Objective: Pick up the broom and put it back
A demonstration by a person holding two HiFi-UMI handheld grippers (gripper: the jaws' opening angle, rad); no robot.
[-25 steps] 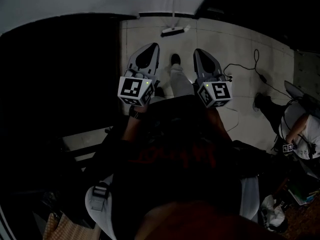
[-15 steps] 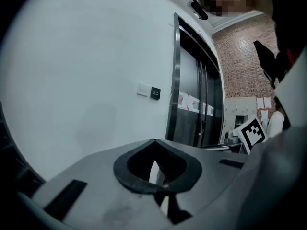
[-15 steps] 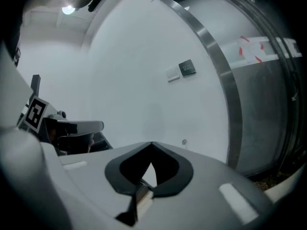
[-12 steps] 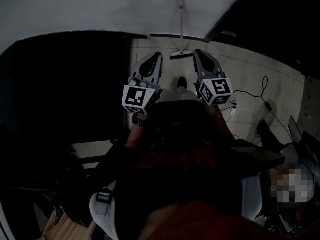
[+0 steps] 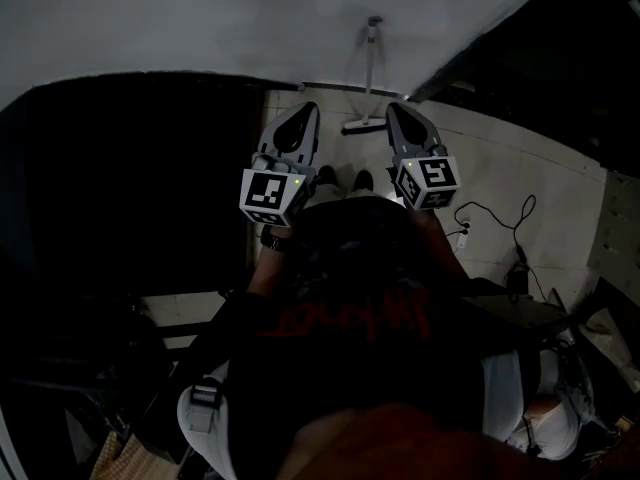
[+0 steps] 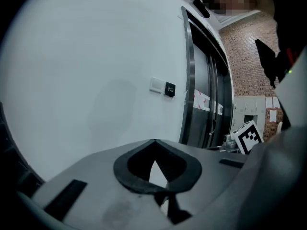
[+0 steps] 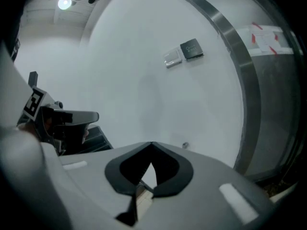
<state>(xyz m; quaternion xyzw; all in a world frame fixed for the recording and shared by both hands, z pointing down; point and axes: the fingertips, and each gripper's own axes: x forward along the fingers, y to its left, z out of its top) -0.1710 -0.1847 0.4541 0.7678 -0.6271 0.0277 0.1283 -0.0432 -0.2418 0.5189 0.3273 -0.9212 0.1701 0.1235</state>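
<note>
The broom leans upright against the white wall, its pale brush head resting on the tiled floor. In the head view it stands between and just beyond my two grippers. My left gripper is held out to the left of the brush head, its jaws together and empty. My right gripper is just right of the brush head, shut with nothing in it. Neither touches the broom. The left gripper view shows the closed tips facing the wall; the right gripper view shows the same.
A dark recess fills the left. A metal door frame rises beside a wall switch and a black reader. A cable with a plug strip lies on the floor at right. My feet stand on the tiles.
The wall and broom have come much closer in the head view, from far ahead to just past the gripper tips. Both grippers stayed shut and side by side.
</note>
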